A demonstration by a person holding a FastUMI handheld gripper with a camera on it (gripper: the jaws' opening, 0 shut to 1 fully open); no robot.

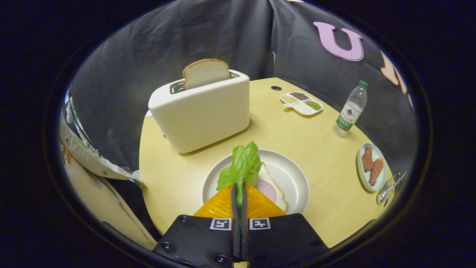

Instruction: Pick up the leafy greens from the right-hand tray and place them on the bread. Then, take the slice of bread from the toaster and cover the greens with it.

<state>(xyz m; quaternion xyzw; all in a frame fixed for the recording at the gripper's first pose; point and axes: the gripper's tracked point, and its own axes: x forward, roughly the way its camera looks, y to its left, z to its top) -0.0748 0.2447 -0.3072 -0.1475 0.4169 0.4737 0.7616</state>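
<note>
Gripper [240, 193] clamped on leafy greens [241, 163], above plate [293, 178] with bread [277, 191]. Risk: greens look limp; released off-centre, they could slide onto plate.

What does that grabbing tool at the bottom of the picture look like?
The tongs have two translucent orange, wedge-shaped fingers with thin dark inner edges. Behind them sit two black blocks, each carrying a small square black-and-white marker, and round black screw heads show on the blocks' lower parts.
</note>
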